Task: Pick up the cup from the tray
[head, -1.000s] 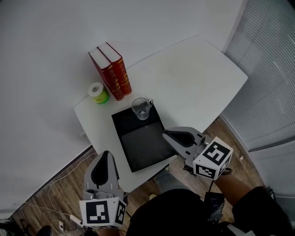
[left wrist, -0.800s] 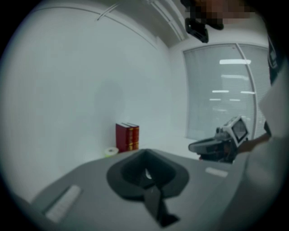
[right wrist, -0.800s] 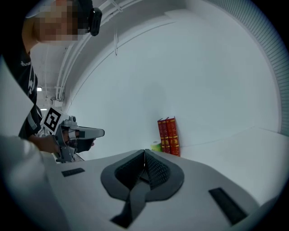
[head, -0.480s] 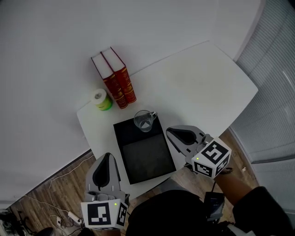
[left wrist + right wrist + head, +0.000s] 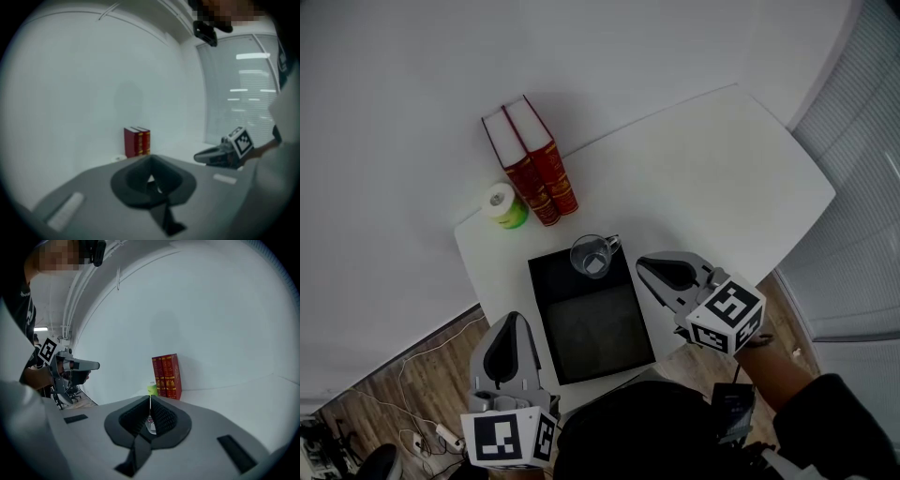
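Note:
A clear glass cup [image 5: 592, 256] with a handle stands upright at the far end of a black tray [image 5: 598, 333] on the white table. My right gripper [image 5: 643, 266] hovers just right of the tray, near the cup, jaws shut and empty. Along the right gripper [image 5: 150, 398] a sliver of the cup [image 5: 151, 423] shows through the slit between the jaws. My left gripper [image 5: 513, 322] is off the table's near left edge, left of the tray, shut with nothing in it. From the left gripper [image 5: 150, 160], the cup is hidden.
Two red books [image 5: 531, 161] stand at the table's far left corner beside a green and white roll [image 5: 502, 205]. The table [image 5: 712, 178] extends bare to the right. Window blinds [image 5: 853, 225] lie to the right, wood floor and cables [image 5: 394, 412] below left.
Both grippers have moved forward toward the table. The right one now sits closer to the cup, beside the tray's right edge. The cup and tray have not moved.

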{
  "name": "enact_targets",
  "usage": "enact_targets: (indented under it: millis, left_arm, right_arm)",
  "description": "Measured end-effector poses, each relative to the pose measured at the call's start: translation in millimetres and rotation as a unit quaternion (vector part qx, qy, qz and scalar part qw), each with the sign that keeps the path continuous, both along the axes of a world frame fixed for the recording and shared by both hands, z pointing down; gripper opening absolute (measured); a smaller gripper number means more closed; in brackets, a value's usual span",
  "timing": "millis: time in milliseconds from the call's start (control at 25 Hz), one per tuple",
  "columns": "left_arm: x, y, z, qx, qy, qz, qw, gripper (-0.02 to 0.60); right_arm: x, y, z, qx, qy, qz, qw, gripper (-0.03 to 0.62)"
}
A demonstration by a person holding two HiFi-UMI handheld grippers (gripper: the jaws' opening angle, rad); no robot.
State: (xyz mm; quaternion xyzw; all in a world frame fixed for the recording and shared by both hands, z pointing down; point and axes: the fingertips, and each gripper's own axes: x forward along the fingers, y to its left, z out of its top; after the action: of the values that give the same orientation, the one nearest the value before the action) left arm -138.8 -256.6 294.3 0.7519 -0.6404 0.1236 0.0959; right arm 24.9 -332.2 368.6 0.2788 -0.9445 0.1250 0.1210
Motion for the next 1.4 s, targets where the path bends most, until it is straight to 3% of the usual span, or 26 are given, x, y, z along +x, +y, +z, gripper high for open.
enact_targets:
  millis: [440,1160,1400]
  left_arm:
    - [-1,-24,8,-0.012,-0.006,-0.007,0.9999,0.0]
    - [-28,-32,16,-0.03,-0.014,-0.033,0.9989,0.0]
    - [-30,-36,22,-0.039,-0.011,-0.037,0.9985,0.0]
  right_arm:
    - [-2,-21,29,-0.035,0.008,-0.013,0.999,0.017]
    - [-10,-49,76,-0.049,0.054,-0.006,0.997,0.02]
    - [-14,-53,85,-0.051,0.068,-0.012,0.996,0.08]
